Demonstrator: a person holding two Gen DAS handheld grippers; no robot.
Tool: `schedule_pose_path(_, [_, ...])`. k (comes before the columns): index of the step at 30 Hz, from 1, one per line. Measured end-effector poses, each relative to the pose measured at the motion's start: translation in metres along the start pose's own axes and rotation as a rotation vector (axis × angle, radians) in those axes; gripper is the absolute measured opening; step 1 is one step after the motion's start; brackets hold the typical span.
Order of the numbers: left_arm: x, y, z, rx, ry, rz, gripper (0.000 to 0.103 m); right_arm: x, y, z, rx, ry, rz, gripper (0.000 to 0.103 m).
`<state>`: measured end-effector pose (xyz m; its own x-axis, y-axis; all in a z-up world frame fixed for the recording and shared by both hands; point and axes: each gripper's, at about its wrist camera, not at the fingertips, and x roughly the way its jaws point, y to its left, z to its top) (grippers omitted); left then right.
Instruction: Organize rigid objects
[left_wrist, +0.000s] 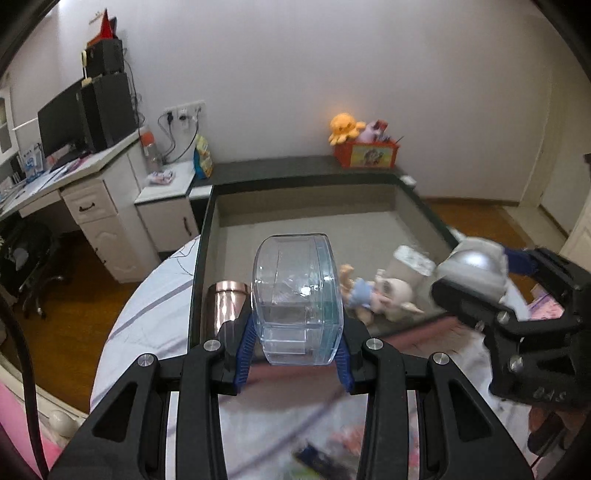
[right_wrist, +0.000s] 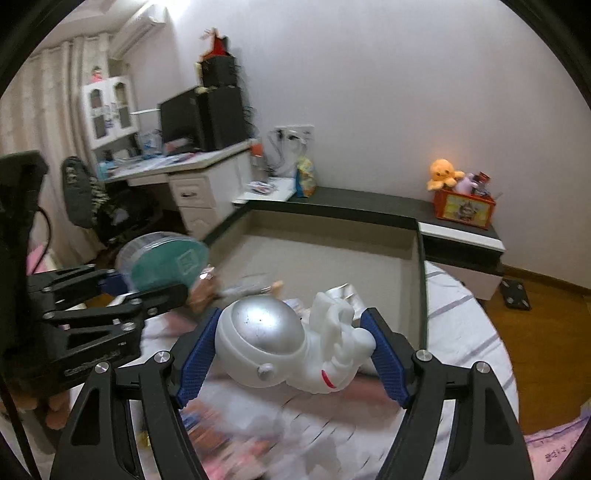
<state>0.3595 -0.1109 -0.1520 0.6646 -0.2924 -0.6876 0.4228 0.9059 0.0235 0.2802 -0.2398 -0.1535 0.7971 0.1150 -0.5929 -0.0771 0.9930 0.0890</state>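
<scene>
Left wrist view: the left gripper (left_wrist: 297, 354) pinches a clear plastic container (left_wrist: 295, 295) with a blue-green tint, its blue pads (left_wrist: 246, 350) pressed on both lower sides, so the container stands upright at the centre of the frame. At 9 o'clock from it, just beside, stands a copper-coloured cup (left_wrist: 225, 306). Behind both lies a dark-rimmed tray (left_wrist: 295, 177) with a beige floor. Inside the tray, at 3 o'clock from the container, lie a small doll in blue (left_wrist: 360, 291) and a white plush toy (left_wrist: 397, 295), touching each other. At the far right the right gripper (left_wrist: 469, 280) holds an astronaut figure (left_wrist: 472, 266), blurred. At 1 o'clock, on the tray's far ledge, sits an orange box (left_wrist: 365, 155) with a yellow octopus plush (left_wrist: 343, 127) on it.

Right wrist view: the right gripper (right_wrist: 295, 354) clamps the astronaut figure (right_wrist: 291, 347) lying sideways, silver helmet against the left pad (right_wrist: 195, 360) and white body against the right one. It hangs above a white striped sheet (right_wrist: 458, 325), at the near edge of the tray (right_wrist: 421, 280). At 9 o'clock the left gripper (right_wrist: 155, 280) carries the container (right_wrist: 162, 262), seen side-on. The orange box (right_wrist: 463, 210) stands at 2 o'clock.
</scene>
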Motion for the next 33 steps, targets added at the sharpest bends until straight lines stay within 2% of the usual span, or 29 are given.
schedule_pose_path(5, [0.035, -0.005, 0.005, 0.021, 0.077, -0.017, 0.037, 0.027, -0.018, 0.003, -0.017, 0.045, -0.133, 0.077])
schedule_pose_path(9, [0.058, -0.009, 0.004, 0.026, 0.118, -0.015, 0.037, 0.046, -0.029, 0.002, -0.023, 0.085, -0.147, 0.077])
schedule_pose_path(13, [0.07, -0.005, 0.005, 0.004, 0.143, 0.02, 0.04, 0.058, -0.033, 0.003, -0.028, 0.111, -0.148, 0.077])
schedule_pose_path(15, [0.068, -0.004, 0.006, 0.003, 0.129, 0.021, 0.042, 0.061, -0.036, 0.001, -0.02, 0.103, -0.148, 0.078])
schedule_pose_path(16, [0.065, -0.004, 0.007, 0.003, 0.122, 0.022, 0.043, 0.061, -0.036, 0.001, -0.021, 0.096, -0.154, 0.082])
schedule_pose_path(18, [0.059, -0.007, 0.006, 0.015, 0.101, 0.047, 0.049, 0.06, -0.033, 0.002, -0.03, 0.091, -0.18, 0.084])
schedule_pose_path(19, [0.054, -0.009, 0.006, 0.023, 0.089, 0.072, 0.054, 0.059, -0.032, 0.003, -0.032, 0.084, -0.179, 0.087])
schedule_pose_path(20, [0.045, -0.012, 0.006, 0.031, 0.069, 0.103, 0.071, 0.058, -0.031, 0.003, -0.033, 0.08, -0.176, 0.088])
schedule_pose_path(21, [0.035, -0.013, 0.006, 0.037, 0.038, 0.115, 0.083, 0.053, -0.029, 0.003, -0.029, 0.072, -0.175, 0.088])
schedule_pose_path(23, [0.006, -0.015, 0.004, 0.042, -0.048, 0.107, 0.089, 0.038, -0.026, 0.004, -0.021, 0.04, -0.158, 0.088])
schedule_pose_path(27, [-0.044, -0.012, -0.003, 0.007, -0.129, 0.089, 0.099, -0.013, -0.012, 0.008, -0.005, -0.058, -0.121, 0.089])
schedule_pose_path(33, [-0.139, -0.009, -0.032, -0.049, -0.302, 0.137, 0.103, -0.088, 0.025, 0.006, -0.035, -0.191, -0.084, 0.089])
